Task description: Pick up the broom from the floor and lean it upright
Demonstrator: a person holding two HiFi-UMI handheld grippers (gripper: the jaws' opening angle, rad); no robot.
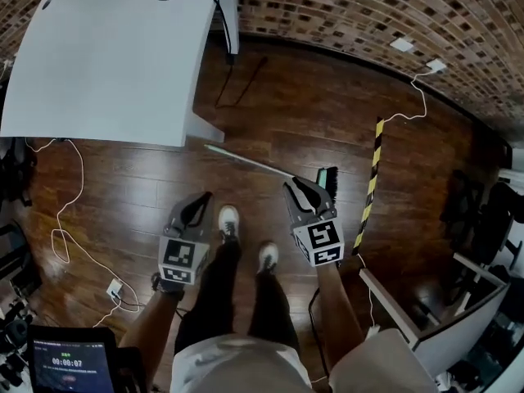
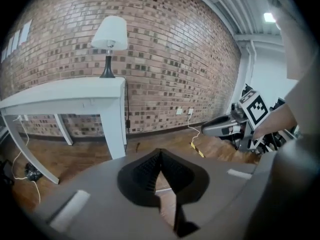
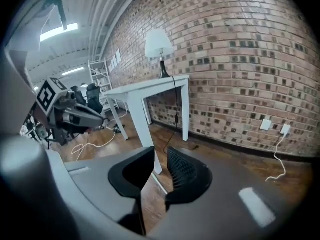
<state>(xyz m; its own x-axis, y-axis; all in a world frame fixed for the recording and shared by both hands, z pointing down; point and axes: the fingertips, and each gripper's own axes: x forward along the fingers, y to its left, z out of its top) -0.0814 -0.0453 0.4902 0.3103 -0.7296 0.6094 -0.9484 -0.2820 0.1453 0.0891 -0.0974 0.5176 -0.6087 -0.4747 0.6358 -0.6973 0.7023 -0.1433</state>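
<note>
Brick-wall room w/ dark wood floor (image 1: 286, 113). Broom (image 1: 250, 161) lies flat on it, handle tip near the white counter (image 1: 106, 56) leg. Right hand-held gripper (image 1: 304, 188) is released above the brush end, empty. Left hand-held gripper (image 1: 199, 205) is clenched, also empty.

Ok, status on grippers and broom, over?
Left gripper shut, empty. Right gripper open, empty. Broom flat on floor, not gripped. Table leg near handle tip.

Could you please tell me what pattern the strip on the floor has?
The strip has yellow-and-black stripes, clearest in the head view.
</note>
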